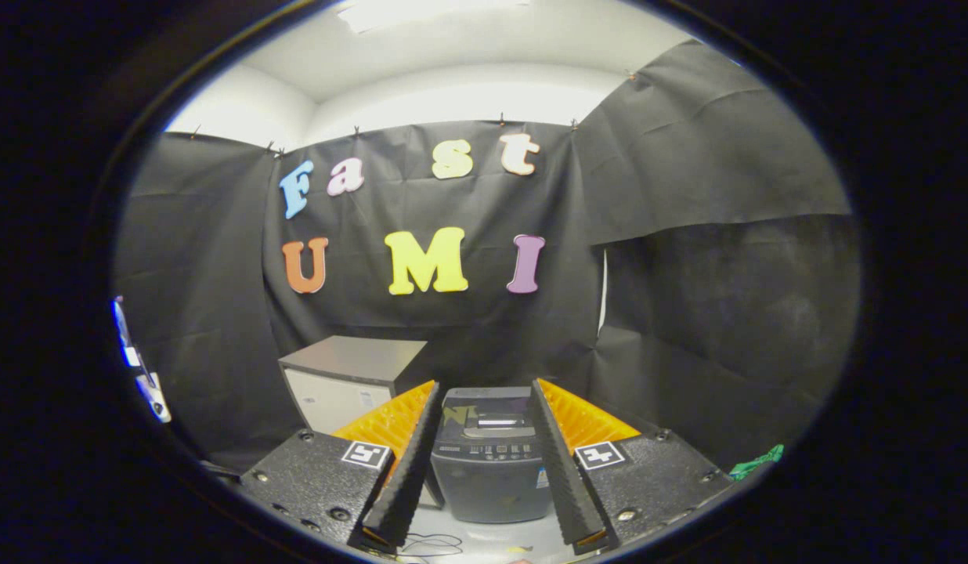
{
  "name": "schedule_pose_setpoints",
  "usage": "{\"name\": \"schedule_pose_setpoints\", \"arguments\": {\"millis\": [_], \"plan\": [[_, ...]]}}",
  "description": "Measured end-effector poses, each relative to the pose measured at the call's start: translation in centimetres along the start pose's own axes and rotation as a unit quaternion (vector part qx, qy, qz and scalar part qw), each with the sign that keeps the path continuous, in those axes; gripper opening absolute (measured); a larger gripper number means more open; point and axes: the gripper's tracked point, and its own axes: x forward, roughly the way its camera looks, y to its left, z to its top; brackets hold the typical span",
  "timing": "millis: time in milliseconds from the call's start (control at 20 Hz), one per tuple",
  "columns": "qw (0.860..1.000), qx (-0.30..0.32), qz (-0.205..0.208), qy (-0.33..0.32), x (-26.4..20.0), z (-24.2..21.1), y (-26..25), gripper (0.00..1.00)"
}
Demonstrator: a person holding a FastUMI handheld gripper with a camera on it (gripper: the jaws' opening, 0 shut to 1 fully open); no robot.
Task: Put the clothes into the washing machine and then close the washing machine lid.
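Looking forward along the tongs (484, 462), the two fingers stand spread wide apart with nothing pinched between them, each finger carrying one small square marker on its upper face. One washing machine (490, 462), small and dark, sits just ahead of the tongs and shows in the gap between the two fingers; its lid (493, 413) appears to lie flat on top, though from this angle I cannot tell for sure that it is fully closed, and a row of controls runs along its front edge. One box-shaped cabinet (351, 384) with a dark top and a pale front stands beyond the left finger, just beside the machine and near the black cloth wall (711, 313). One scrap of green cloth (756, 462) shows well off to the right of the right finger, too small to tell whether it is a garment. One thin dark cable (429, 542) lies looped on the pale worktop (484, 536) below the machine, between the finger bases.
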Motion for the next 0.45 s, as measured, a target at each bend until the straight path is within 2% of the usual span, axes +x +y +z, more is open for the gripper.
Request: {"name": "schedule_pose_setpoints", "arguments": {"millis": [150,450], "plan": [[1.0,0.005,-0.002,-0.009,-2.0,0.6,-0.7,0.72],[0.999,0.0,-0.038,-0.039,-3.7,2.3,-0.5,0.72]]}}
